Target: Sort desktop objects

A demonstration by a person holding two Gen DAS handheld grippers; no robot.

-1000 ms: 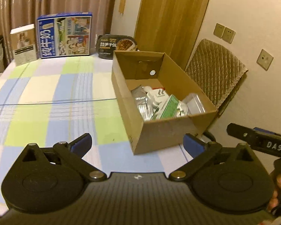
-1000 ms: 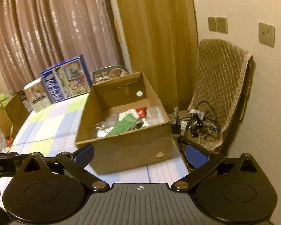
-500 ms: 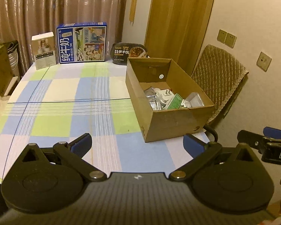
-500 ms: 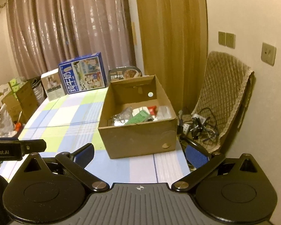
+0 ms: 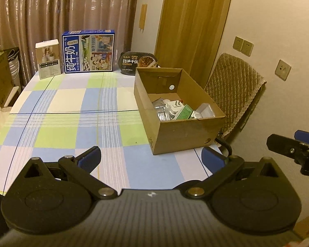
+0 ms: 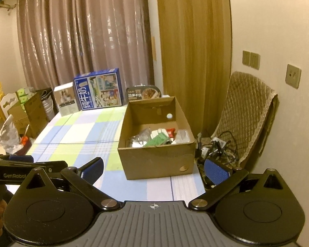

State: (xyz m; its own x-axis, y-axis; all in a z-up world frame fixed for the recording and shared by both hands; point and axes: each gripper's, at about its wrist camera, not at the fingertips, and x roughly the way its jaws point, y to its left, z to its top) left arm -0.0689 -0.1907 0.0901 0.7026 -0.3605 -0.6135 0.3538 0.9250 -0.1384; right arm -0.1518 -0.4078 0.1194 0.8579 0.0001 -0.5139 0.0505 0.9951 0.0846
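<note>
Cardboard box point(image 5: 181, 111) is sitting at the right edge of the tabletop point(image 5: 72, 111), already holding the sorted small items: foil packets, a white plug, a green carton, a clear plastic tray. The checked cloth in front of it is bare.

Left gripper point(image 5: 151, 157) and right gripper point(image 6: 153, 169) are both hovering above the near end of the tabletop, jaws spread wide and carrying nothing. Neither is touching the box.

Judgement: sorting is looking close to finished. What is standing along the far edge, a white carton point(image 5: 48, 58), a blue milk box point(image 5: 88, 51) and a black instant-rice tub point(image 5: 138, 62), may or may not belong to the job. If one is to go, approaching low and square to its narrow faces would be wise, as the tall cartons could tip.

Right wrist view is showing a tangle of cables and a power strip point(image 6: 215, 148) on the quilted chair point(image 6: 247, 113), plus bags and boxes beyond the tabletop's left edge; the left wrist view is barely showing these. The left view is giving a clearer look into the box.
</note>
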